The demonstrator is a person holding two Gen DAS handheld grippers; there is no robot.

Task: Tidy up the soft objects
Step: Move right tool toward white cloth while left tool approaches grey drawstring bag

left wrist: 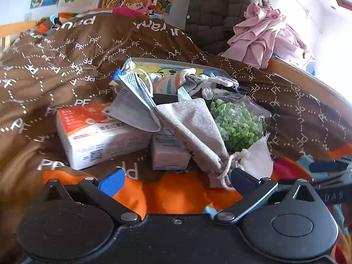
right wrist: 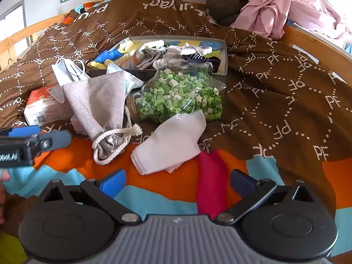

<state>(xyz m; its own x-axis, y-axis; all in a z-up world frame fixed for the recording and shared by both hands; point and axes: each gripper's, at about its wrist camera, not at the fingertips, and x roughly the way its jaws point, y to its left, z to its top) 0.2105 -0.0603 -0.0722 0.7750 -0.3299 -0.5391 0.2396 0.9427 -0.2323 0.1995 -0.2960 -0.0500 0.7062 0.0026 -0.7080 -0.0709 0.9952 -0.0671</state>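
A grey drawstring pouch (left wrist: 193,129) (right wrist: 99,105) lies on the bed, leaning on small boxes. A white folded cloth (right wrist: 171,143) (left wrist: 259,158) lies just right of it. A face mask (left wrist: 134,105) (right wrist: 68,70) rests behind the pouch. A grey tray (right wrist: 224,52) (left wrist: 176,62) farther back holds socks and other soft items. My left gripper (left wrist: 176,179) is open and empty, right before the pouch's tied end. My right gripper (right wrist: 176,181) is open and empty, just short of the white cloth. The left gripper also shows in the right wrist view (right wrist: 44,136).
A clear star-shaped jar of green paper stars (right wrist: 180,94) (left wrist: 237,123) lies by the tray. An orange-and-white box (left wrist: 99,132) (right wrist: 44,107) and a smaller box (left wrist: 169,154) sit left. A brown patterned quilt (right wrist: 275,77) covers the bed; pink clothes (right wrist: 286,4) pile at the back right by the wooden rail.
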